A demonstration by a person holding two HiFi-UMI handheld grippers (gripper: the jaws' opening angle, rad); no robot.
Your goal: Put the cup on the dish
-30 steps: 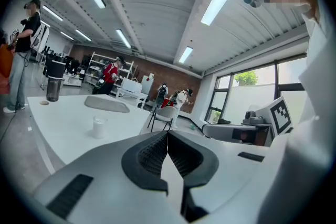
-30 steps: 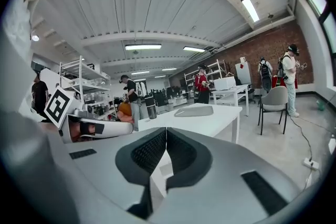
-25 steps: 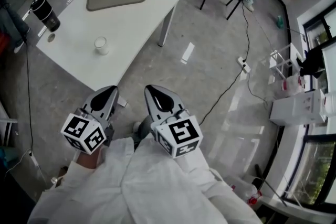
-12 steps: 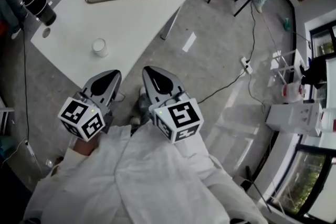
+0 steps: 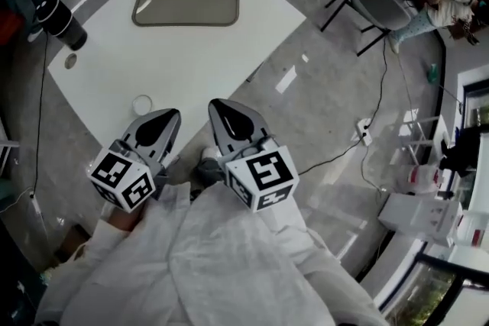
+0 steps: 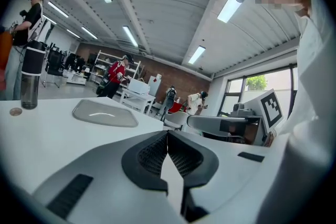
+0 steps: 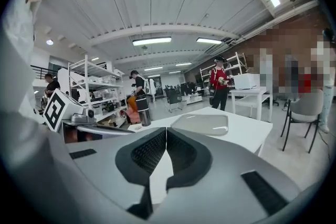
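Two grippers, both with nothing in them. Left gripper (image 5: 170, 116): jaws together, ribbed pads meet at the tip in its own view, nothing between them. Right gripper (image 5: 217, 106): same, jaws closed tip to tip on nothing. They sit side by side, close in front of the person's white sleeves (image 5: 221, 256), marker cubes toward the body and tips pointing toward the table (image 5: 206, 50).

Cup (image 5: 142, 104): upright on the white table, close to its near edge and just ahead of the left gripper's tip, not touching it. Neither gripper view shows the cup (each gripper's own body fills the lower half of its view).

Dish (image 5: 186, 0): flat grey-rimmed rectangle with rounded corners, on the far side of the same table and well apart from the cup. Nothing lies on it. It sits beyond the closed tips in both gripper views.

Other items on the table: a dark tumbler (image 5: 61, 20) upright near the left corner, and a small round disc (image 5: 71, 62) just beside it.

Off the table: grey floor (image 5: 321, 103) with a black cable (image 5: 336, 153) running across it, and a chair (image 5: 382, 5) at upper right. In the head view the right gripper's tip is over the floor, just off the table's near edge.
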